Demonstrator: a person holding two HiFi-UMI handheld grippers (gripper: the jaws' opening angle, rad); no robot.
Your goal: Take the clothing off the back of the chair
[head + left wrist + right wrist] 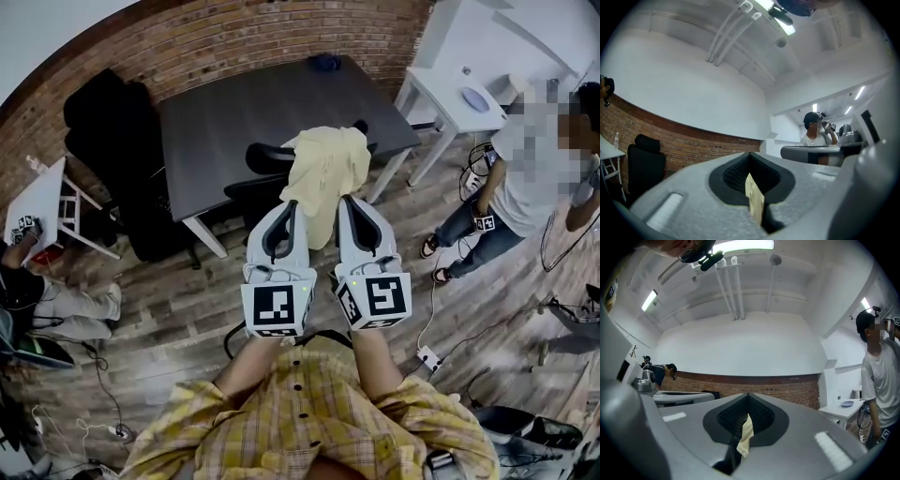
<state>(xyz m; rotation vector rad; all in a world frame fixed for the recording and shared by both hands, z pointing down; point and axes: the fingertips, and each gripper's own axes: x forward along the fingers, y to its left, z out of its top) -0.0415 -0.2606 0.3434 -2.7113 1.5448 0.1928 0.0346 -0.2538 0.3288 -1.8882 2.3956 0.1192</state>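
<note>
The yellow clothing (323, 173) hangs in front of me, right over the black chair (255, 187). I hold it by its near edge with both tools. The left gripper (292, 208) has its fingers (689, 197) squeezed tight on a thin fold of the yellow cloth. The right gripper (346, 202) pinches another fold the same way. The two grippers sit side by side, close together, pointing about level.

I think I am in the lifting step. The clothing is caught, and now it has to come free of the chair back. I cannot tell if the far part of the cloth touches the chair, because the cloth hides that spot.

Next I would raise both hands together and pull back toward me, with a tight squeeze so the cloth does not slip out.

Behind the chair is the dark desk (234, 117). A person (525, 178) stands off to the right, well apart, near a small white table (441, 89).
</note>
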